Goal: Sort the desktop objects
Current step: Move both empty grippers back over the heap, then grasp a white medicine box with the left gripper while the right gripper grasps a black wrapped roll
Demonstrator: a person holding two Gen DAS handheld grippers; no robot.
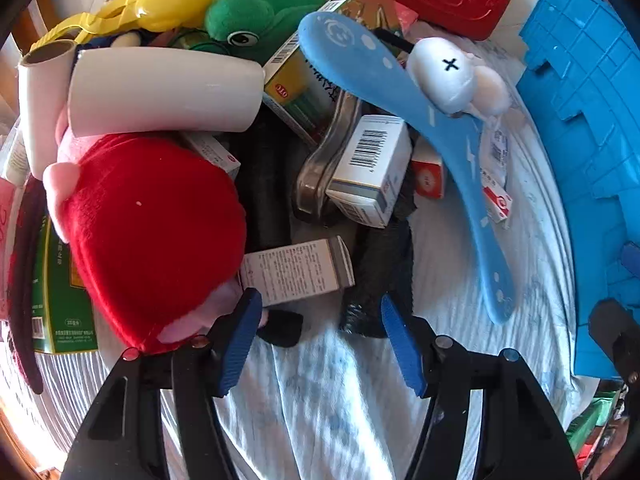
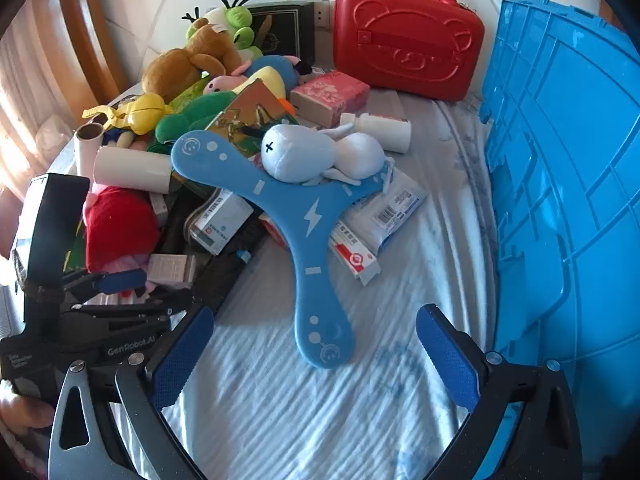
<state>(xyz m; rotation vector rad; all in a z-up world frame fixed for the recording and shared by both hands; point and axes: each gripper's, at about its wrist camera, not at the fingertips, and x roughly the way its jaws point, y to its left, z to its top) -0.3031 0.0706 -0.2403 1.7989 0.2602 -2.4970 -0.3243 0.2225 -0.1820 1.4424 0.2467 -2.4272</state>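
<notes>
Low beside the toy pile (image 1: 192, 128), both grippers (image 1: 320, 336) (image 2: 316, 360) hover level, fingers spread, empty

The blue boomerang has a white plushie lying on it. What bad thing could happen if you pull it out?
The white plush toy rests on the blue boomerang, so it would probably tumble off. The boomerang also overlaps the medicine boxes, which might get dragged along. Both the left gripper and right gripper are open, holding nothing.
</notes>
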